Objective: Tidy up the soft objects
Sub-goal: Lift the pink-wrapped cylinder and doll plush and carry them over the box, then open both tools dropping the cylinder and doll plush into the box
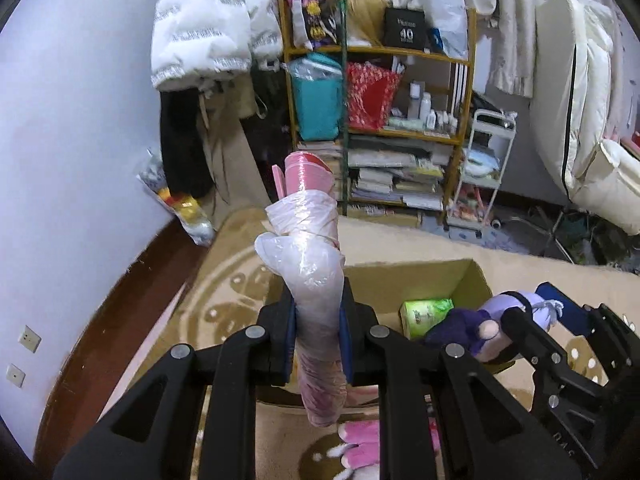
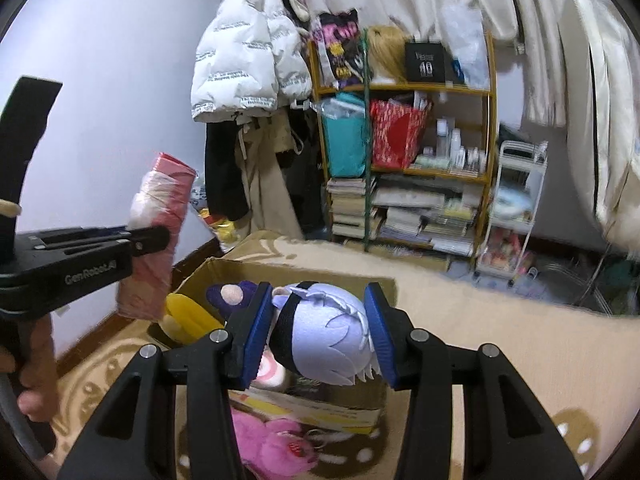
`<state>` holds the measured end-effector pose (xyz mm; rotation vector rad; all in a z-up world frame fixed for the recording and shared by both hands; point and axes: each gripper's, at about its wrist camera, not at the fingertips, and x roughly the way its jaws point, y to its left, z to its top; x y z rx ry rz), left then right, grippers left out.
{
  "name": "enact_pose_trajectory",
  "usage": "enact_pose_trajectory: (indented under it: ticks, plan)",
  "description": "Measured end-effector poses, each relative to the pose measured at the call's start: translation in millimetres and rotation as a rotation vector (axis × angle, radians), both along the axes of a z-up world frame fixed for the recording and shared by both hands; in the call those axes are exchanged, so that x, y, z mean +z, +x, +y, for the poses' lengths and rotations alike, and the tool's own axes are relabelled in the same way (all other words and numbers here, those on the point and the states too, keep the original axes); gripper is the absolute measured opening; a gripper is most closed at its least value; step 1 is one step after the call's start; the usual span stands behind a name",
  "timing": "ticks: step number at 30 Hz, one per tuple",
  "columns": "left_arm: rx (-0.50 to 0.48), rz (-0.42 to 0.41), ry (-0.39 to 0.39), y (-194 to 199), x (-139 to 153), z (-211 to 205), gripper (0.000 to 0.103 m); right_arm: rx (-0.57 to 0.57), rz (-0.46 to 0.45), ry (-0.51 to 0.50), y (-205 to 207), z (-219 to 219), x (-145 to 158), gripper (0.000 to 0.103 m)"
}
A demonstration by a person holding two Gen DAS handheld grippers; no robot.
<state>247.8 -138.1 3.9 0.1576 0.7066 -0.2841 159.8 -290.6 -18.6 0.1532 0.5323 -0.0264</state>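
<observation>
Left claw (image 1: 318, 322) clamps a plastic-wrapped pink bundle (image 1: 308, 248); right claw (image 2: 318, 334) clamps a lavender-haired plush doll (image 2: 332, 332) over a cardboard box (image 2: 288, 270) holding green tissues (image 1: 426, 316), on beige carpet (image 2: 500, 320); cluttered shelf (image 2: 404, 88) far.

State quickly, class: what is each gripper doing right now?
Left gripper: shut on the plastic-wrapped pink bundle.
Right gripper: shut on the lavender-haired plush doll.

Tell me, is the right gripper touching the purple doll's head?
Touching. The right wrist view shows the right gripper with both blue pads pressed against the purple doll.
</observation>
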Motion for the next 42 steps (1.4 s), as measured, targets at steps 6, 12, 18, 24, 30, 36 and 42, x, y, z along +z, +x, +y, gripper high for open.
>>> enact_pose_trajectory:
  ticks: [6, 12, 18, 24, 30, 36, 42]
  plan:
    - [-0.018, 0.085, -0.001, 13, -15, -4, 0.018, -0.013, 0.05, 0.063, 8, -5, -16, 0.049]
    - [-0.015, 0.134, -0.017, 15, -26, -5, 0.019, -0.025, 0.073, 0.076, 10, -5, -24, 0.049]
    - [-0.009, 0.156, 0.028, 17, -36, -12, 0.023, -0.02, 0.093, 0.089, 11, -6, -29, 0.05]
    - [0.011, 0.15, 0.032, 18, -33, -9, 0.056, -0.028, 0.13, 0.091, 13, -11, -35, 0.052]
    - [0.035, 0.157, 0.065, 15, -25, -3, 0.081, -0.021, 0.131, 0.154, 10, -20, -33, 0.066]
    - [0.067, 0.131, 0.078, -1, -13, 14, 0.093, -0.009, 0.113, 0.133, -5, -12, -26, 0.09]
    - [0.074, 0.085, 0.08, -27, -3, 32, 0.1, 0.005, 0.126, 0.087, -23, 2, -21, 0.103]
